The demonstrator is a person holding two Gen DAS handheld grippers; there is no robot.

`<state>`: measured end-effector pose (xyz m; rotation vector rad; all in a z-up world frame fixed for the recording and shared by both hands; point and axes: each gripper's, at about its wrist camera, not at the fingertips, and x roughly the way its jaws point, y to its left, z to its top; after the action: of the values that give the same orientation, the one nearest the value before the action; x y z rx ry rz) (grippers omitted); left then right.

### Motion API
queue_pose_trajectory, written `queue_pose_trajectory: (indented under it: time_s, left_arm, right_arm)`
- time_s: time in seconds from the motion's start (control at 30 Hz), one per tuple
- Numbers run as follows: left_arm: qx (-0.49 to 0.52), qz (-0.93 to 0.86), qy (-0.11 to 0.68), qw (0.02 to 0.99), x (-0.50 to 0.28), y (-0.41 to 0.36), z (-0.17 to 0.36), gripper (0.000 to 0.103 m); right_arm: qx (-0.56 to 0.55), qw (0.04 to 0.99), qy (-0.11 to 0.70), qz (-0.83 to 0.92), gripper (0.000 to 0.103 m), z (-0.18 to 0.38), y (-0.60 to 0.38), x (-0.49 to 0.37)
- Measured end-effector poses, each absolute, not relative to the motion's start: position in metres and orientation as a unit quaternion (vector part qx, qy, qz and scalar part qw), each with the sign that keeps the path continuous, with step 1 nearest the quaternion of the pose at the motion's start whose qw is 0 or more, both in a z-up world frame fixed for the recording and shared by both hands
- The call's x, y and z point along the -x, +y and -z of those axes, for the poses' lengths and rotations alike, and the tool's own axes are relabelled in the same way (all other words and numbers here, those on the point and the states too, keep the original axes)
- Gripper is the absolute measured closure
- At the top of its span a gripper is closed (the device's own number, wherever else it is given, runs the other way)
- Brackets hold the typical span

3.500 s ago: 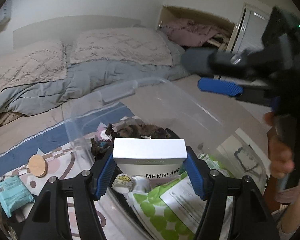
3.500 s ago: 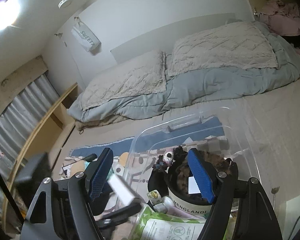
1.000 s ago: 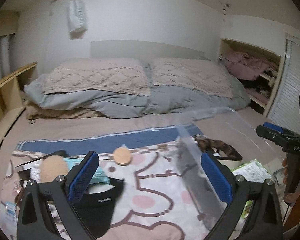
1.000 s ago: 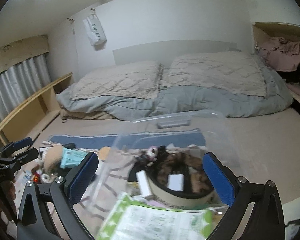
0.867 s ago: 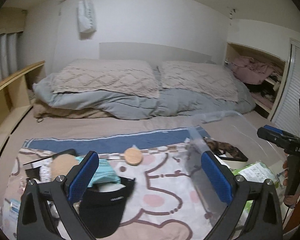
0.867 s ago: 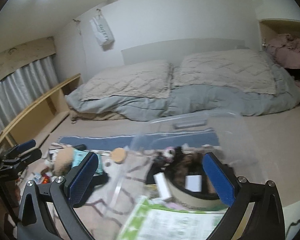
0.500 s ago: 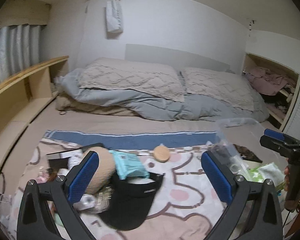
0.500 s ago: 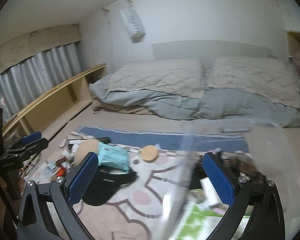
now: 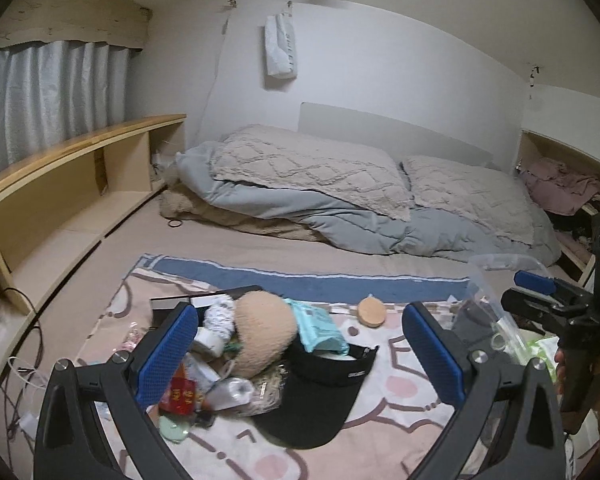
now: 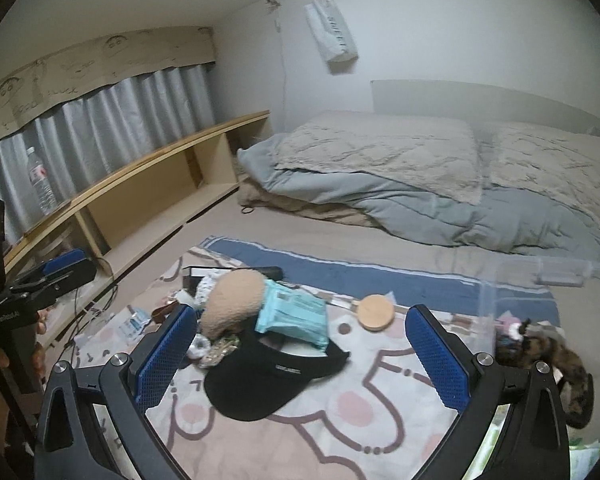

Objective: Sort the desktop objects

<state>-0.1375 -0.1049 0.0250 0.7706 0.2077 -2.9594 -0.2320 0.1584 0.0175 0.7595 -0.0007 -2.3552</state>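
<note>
A pile of small objects lies on a patterned mat (image 9: 380,408): a black visor cap (image 9: 320,392) (image 10: 268,376), a tan plush ball (image 9: 264,332) (image 10: 232,300), a teal packet (image 9: 316,328) (image 10: 296,316), a red packet (image 9: 180,394) and a round wooden lid (image 9: 372,311) (image 10: 375,312). My left gripper (image 9: 300,356) hangs open above the pile, nothing between its fingers. My right gripper (image 10: 300,354) is open and empty over the cap; it also shows at the right edge of the left wrist view (image 9: 540,292). A clear plastic bin (image 10: 540,292) stands to the right.
The mat lies on a bed with grey duvet and beige pillows (image 9: 320,168) behind. A low wooden shelf (image 9: 72,168) runs along the left wall, a water bottle (image 10: 40,180) on it. Cables (image 9: 8,360) trail at the left. A hand (image 10: 40,344) holds the other gripper.
Both grippers have swung left, away from the clear bin and toward the pile. The white box that the left gripper held 3.5 s ago is gone from its jaws.
</note>
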Motion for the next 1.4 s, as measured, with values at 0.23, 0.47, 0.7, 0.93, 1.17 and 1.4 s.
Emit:
queue_pose_trajectory:
  time_s: [0.23, 0.47, 0.7, 0.93, 1.17, 1.4]
  left_arm:
    - [-0.248, 0.965, 0.059, 0.064, 0.125, -0.129, -0.019, 0.000]
    - [-0.247, 0.963, 0.053, 0.090, 0.113, -0.166, -0.006, 0.000]
    - [-0.256, 0.957, 0.064, 0.118, 0.102, -0.209, 0.012, 0.000]
    - [-0.282, 0.945, 0.079, 0.146, 0.101, -0.253, 0.040, 0.000]
    - [-0.312, 0.930, 0.101, 0.164, 0.101, -0.287, 0.073, 0.000]
    - [-0.351, 0.913, 0.112, 0.173, 0.102, -0.318, 0.104, 0.000]
  right_arm:
    - [-0.286, 0.354, 0.011, 0.890, 0.000, -0.019, 0.123, 0.223]
    - [-0.282, 0.377, 0.025, 0.882, 0.000, -0.013, 0.085, 0.216]
    - [-0.286, 0.408, 0.017, 0.867, 0.000, 0.000, 0.044, 0.214]
    - [-0.305, 0.429, 0.013, 0.850, 0.000, 0.023, -0.001, 0.210]
    - [-0.326, 0.456, -0.007, 0.828, 0.000, 0.051, -0.040, 0.208]
    - [-0.357, 0.465, -0.011, 0.810, 0.023, 0.080, -0.069, 0.218]
